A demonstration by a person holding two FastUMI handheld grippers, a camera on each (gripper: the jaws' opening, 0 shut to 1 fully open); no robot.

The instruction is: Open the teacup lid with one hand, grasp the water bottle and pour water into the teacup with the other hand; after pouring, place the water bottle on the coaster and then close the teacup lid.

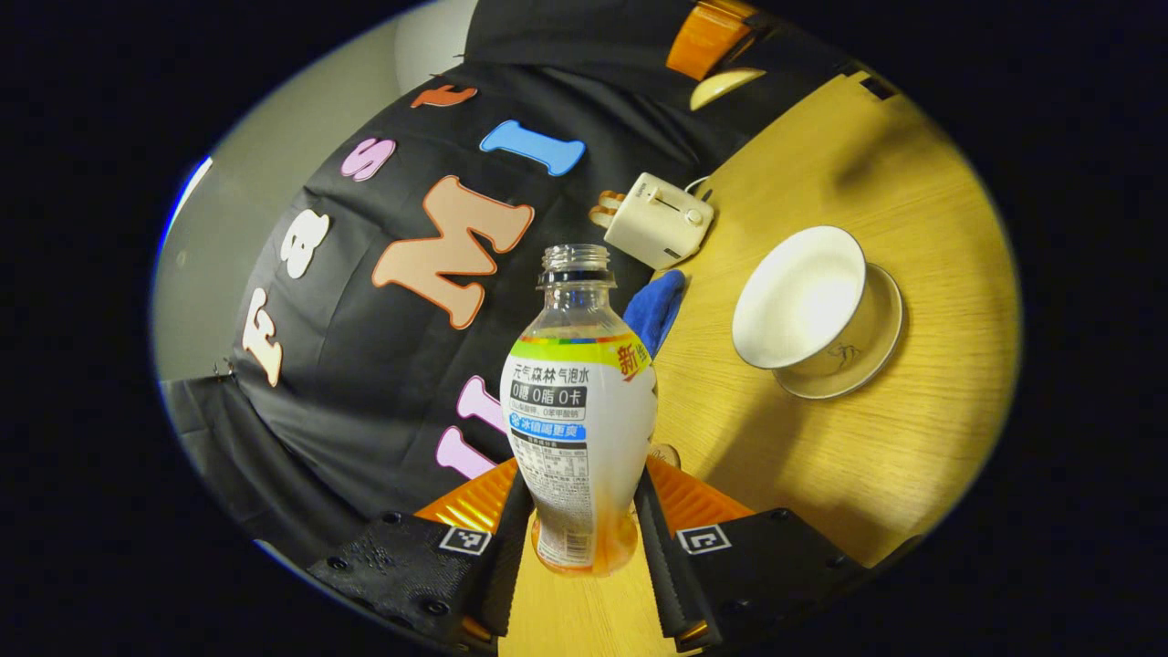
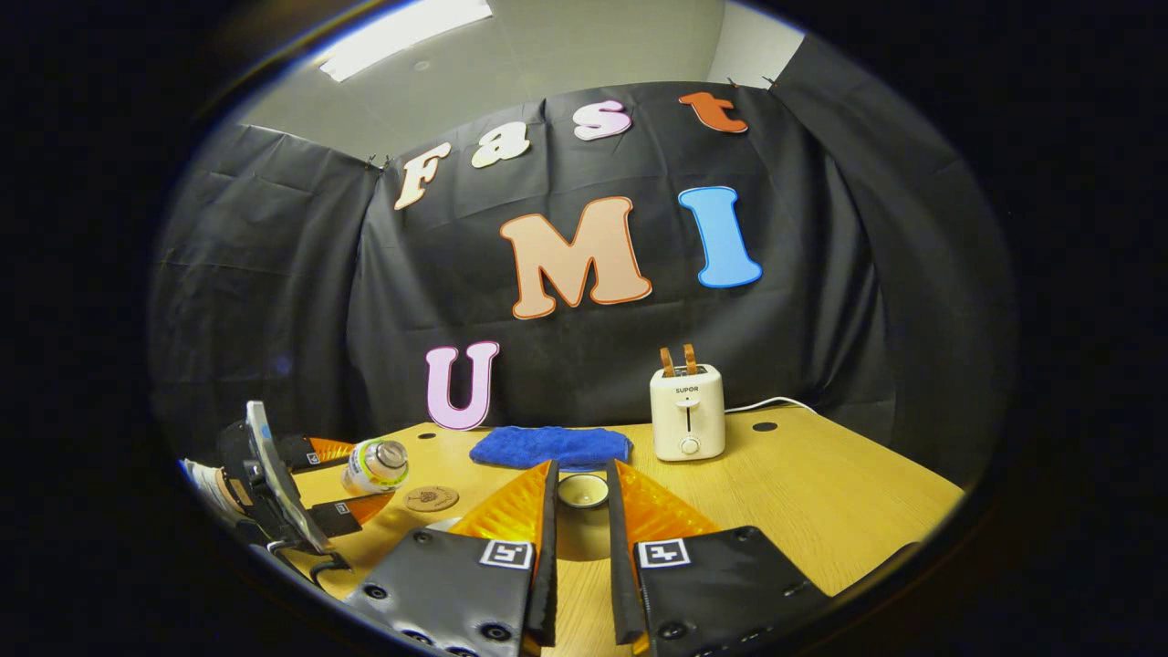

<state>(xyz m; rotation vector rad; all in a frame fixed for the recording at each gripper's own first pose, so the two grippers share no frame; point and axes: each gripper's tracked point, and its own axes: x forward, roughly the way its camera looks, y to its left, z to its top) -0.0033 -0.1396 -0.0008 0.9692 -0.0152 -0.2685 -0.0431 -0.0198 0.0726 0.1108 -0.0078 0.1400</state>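
Note:
My left gripper is shut on the lower body of an uncapped clear bottle with a white and orange label. The open white teacup sits on its saucer, right of the bottle's mouth. In the right gripper view the bottle leans over in the left gripper, above the table near the round cork coaster. My right gripper is shut on the small white teacup lid. In the left gripper view that lid hangs well beyond the cup.
A white toaster with its cord stands at the back of the wooden table. Beside it lies a folded blue cloth. Black cloth walls close in the back and both sides.

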